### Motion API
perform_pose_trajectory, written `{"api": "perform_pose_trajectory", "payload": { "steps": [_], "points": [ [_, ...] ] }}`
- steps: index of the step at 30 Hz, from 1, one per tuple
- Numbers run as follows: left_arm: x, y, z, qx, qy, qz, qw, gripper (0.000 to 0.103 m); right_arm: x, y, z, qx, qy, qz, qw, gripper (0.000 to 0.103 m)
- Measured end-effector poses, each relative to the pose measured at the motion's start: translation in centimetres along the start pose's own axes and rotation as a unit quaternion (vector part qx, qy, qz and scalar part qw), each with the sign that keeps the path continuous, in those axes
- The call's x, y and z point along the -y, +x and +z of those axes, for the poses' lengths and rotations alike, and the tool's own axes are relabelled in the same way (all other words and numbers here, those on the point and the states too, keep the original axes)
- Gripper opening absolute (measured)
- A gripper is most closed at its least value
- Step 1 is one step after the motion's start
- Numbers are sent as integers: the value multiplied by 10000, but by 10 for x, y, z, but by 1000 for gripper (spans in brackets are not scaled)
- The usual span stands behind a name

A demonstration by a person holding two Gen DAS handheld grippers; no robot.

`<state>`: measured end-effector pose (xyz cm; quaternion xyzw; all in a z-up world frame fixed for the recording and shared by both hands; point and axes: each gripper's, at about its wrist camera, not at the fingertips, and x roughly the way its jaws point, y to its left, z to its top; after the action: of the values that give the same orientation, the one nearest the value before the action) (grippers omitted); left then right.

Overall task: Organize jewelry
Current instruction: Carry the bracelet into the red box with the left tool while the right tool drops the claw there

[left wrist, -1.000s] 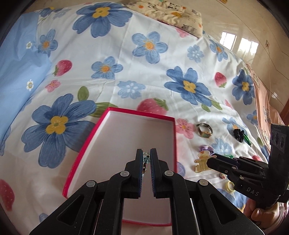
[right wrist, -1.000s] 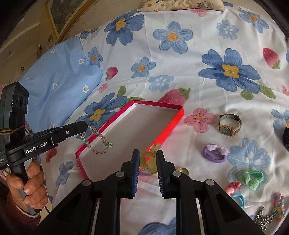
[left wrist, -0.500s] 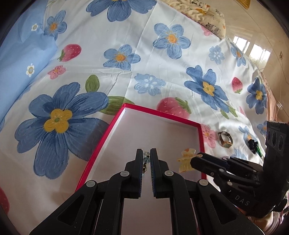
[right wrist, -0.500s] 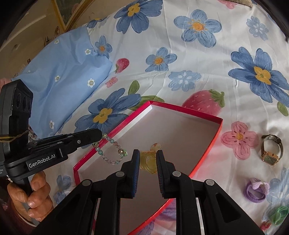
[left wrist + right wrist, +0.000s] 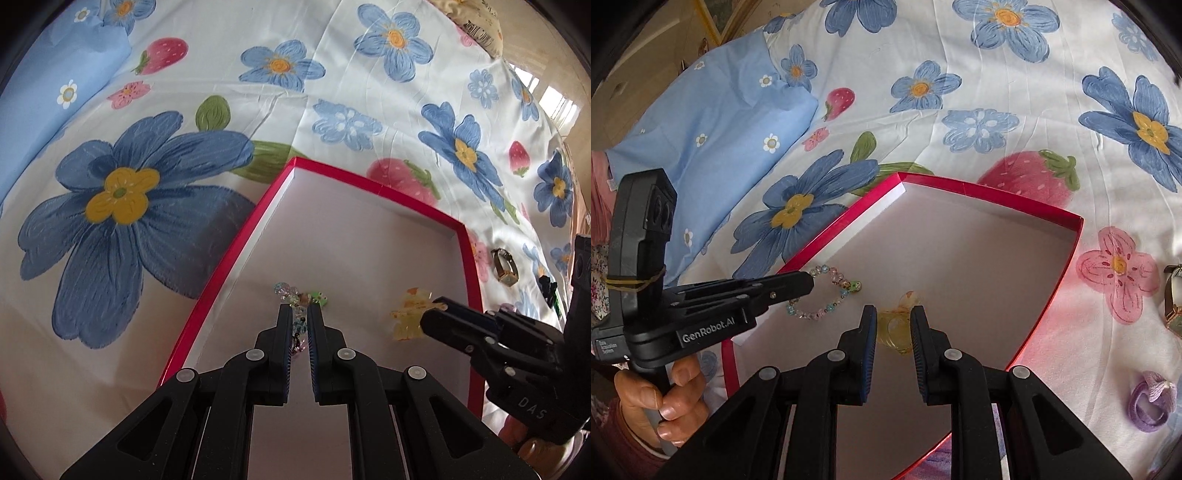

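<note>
**A:** Where's the bracelet now?

**B:** I've got the beaded bracelet [image 5: 827,295] over the red box [image 5: 458,225], low, near its left wall. A second ago it hung over the box edge; since then I've brought it inside and down until the loop seems to lie on the white floor. My left gripper [image 5: 298,325] is still pinched narrow on one bead end.

**A:** And the other hand?

**B:** The right gripper [image 5: 894,325] holds the yellow hair clip [image 5: 895,325] between fingers closed on it. It was outside the box over the bedspread [image 5: 332,85] a second ago; now it's well inside, right of the bracelet and apart from it. I judge both pieces are ready to let go.

**A:** What's left outside?

**B:** The gold watch [image 5: 504,267], a purple hair tie [image 5: 1150,406], and more out of view, so I'd say we're early on.

**A:** Any writing?

**B:** "GenRobot.AI" on the left gripper's body, "DAS" on the right one. A small label below the first is too small to read.
</note>
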<state>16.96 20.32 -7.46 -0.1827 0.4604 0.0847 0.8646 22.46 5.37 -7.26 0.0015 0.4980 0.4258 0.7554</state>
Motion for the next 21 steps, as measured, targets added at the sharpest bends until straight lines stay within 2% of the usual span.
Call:
{"api": "perform_pose_trajectory", "payload": {
  "steps": [3,15,18,20,21],
  "points": [
    [-2,5,-2,-119,-25,31,9999,7,-1,2,-1,-78,-20,26,10000,22],
    [0,5,-6,-172,21,156,9997,10,0,4,-6,-162,-29,-58,9998,22],
    [1,2,-8,-161,59,219,9996,19,0,3,-6,-156,-1,-46,9999,23],
    [1,-2,-9,-127,65,277,9995,37,0,0,-5,-121,45,-30,9999,24],
    [1,-5,-9,-88,66,268,9996,40,0,-2,-5,-98,62,-21,9999,28]
  ]
}}
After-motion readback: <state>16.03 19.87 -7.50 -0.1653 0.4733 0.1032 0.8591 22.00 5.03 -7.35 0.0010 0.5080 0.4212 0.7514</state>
